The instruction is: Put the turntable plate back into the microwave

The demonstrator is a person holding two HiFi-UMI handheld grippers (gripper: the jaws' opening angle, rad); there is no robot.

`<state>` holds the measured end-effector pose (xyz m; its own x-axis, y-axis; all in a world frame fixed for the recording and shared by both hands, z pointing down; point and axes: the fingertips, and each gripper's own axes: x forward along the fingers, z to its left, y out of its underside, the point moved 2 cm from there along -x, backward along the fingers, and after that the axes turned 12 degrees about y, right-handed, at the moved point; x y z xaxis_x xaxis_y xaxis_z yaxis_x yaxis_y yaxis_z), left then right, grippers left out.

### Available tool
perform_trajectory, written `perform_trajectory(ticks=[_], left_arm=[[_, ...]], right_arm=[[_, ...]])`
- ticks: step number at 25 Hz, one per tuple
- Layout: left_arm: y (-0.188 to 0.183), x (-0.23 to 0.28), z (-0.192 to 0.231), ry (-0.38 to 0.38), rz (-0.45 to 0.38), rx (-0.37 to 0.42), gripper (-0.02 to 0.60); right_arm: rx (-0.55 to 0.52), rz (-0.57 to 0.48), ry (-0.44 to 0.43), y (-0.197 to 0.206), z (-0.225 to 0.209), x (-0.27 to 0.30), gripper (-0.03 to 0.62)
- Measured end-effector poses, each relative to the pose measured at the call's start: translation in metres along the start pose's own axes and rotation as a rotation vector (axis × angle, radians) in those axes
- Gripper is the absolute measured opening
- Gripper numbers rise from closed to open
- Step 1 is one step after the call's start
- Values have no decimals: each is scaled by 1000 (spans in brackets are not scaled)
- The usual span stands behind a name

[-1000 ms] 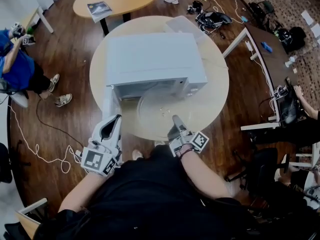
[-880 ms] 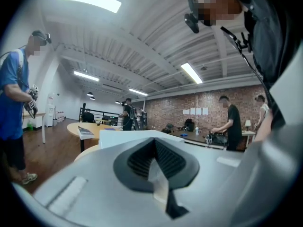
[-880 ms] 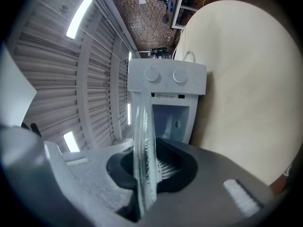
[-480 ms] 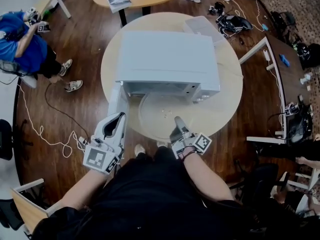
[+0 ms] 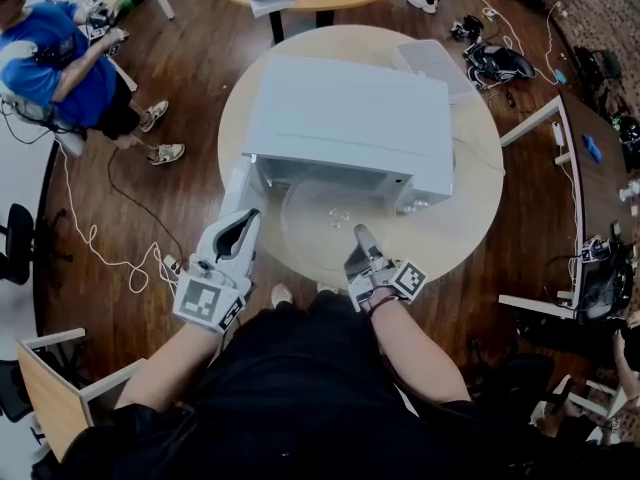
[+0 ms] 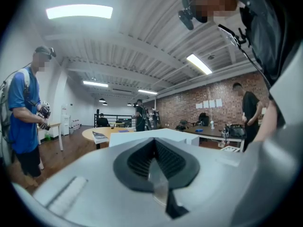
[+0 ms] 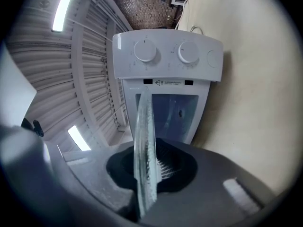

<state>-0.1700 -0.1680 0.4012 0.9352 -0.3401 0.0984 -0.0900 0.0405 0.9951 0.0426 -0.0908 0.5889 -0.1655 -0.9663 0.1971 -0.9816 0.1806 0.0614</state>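
Right gripper clamps the plate by its near rim, at the microwave mouth. Left gripper is closed and empty. Advisable: keep the plate level, slide straight in, seat centrally.
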Motion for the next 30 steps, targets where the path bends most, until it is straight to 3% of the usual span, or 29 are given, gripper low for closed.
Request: perform_trajectory(ticks=[9, 30], left_arm=[[2, -6, 6, -51, 5, -5, 6], [2, -6, 9, -55, 10, -46, 6]], right_arm=[[15, 33, -2, 2, -2, 15, 28], [14, 44, -13, -8, 1, 60, 28]])
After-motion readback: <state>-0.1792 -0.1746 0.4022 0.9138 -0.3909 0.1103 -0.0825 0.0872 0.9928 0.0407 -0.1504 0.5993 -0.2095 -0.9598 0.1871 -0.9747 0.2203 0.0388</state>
